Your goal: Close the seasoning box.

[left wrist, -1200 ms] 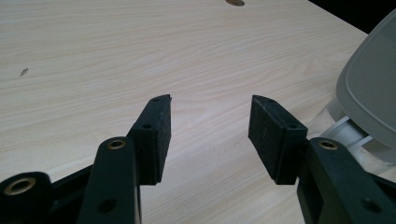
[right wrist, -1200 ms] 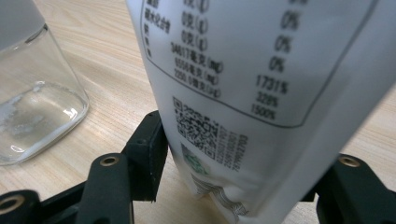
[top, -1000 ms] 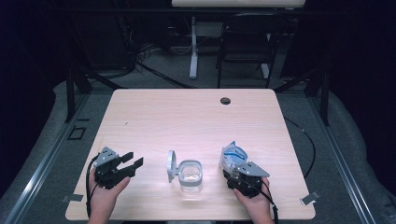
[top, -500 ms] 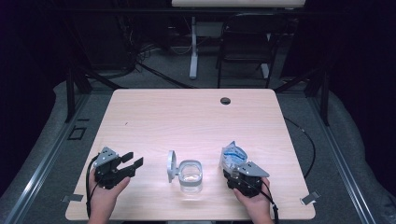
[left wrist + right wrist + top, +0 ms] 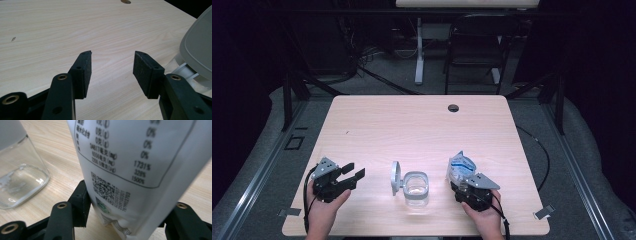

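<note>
Your right gripper (image 5: 464,186) sits at the lower right of the high view, just right of the jar (image 5: 416,189), and it has the bag (image 5: 460,166) between its jaws. In the right gripper view the bag (image 5: 140,167) stands upright and leans a little, its printed back with the table of figures and the square code facing the camera, and both pads press on its lower end; one black pad (image 5: 83,200) shows at lower left against the bag's edge. Its jaws have just been closing a little on the bag, so the grip is somewhat tighter than in the earlier high views, though the bag looks the same there: same spot, same tilt.

Your left gripper (image 5: 351,171) rests at the lower left of the high view, well apart from the jar, in the same place as a second ago. In the left gripper view its jaws (image 5: 112,72) stand wide apart with only bare table (image 5: 50,30) between them, and nothing is held. The grey lid (image 5: 198,50) of the jar shows at the right edge of that view, near the right jaw but not touching it.

The jar stands low in the middle of the high view, its lid (image 5: 396,177) hinged open to the left. It has not shifted. In the right gripper view the glass jar (image 5: 21,175) sits at the left, near the bag but apart from it.
</note>
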Tool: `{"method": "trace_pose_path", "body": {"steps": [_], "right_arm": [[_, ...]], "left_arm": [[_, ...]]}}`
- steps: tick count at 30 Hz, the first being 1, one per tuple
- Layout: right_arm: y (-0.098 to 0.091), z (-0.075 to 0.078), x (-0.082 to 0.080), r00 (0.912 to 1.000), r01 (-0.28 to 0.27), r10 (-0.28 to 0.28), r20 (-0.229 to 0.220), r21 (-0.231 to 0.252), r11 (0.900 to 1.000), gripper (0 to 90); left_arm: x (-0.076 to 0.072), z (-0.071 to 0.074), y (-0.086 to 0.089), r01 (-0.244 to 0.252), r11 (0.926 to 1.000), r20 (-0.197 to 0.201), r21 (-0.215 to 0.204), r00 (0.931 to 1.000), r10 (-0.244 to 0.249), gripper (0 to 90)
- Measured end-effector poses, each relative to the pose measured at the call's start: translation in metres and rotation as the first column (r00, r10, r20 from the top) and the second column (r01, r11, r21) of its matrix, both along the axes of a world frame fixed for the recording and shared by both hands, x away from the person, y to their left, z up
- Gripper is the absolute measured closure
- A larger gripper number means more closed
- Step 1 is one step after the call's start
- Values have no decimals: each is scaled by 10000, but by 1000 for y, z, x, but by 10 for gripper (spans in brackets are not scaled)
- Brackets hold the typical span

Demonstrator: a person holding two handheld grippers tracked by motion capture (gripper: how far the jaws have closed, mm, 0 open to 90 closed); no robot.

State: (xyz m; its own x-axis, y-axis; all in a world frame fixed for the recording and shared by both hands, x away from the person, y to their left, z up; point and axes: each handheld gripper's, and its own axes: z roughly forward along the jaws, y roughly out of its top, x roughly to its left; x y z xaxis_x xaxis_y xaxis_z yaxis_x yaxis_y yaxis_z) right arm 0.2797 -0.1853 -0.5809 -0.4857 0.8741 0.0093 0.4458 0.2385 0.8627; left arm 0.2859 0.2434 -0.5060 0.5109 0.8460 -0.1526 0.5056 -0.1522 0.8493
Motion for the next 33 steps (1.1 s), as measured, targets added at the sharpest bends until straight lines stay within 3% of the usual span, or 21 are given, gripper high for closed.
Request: {"method": "trace_pose_path", "body": {"steps": [14, 33], "right_arm": [[3, 21, -10, 9969, -157, 181, 760, -321, 9994, 451], [5, 33, -18, 9907, -226, 423, 1294, -1505, 9884, 451]], "left_arm": [[0, 0, 0, 17, 10000, -15, 54, 10000, -17, 496], [0, 0, 1, -1, 10000, -55, -10, 10000, 1, 496]]}}
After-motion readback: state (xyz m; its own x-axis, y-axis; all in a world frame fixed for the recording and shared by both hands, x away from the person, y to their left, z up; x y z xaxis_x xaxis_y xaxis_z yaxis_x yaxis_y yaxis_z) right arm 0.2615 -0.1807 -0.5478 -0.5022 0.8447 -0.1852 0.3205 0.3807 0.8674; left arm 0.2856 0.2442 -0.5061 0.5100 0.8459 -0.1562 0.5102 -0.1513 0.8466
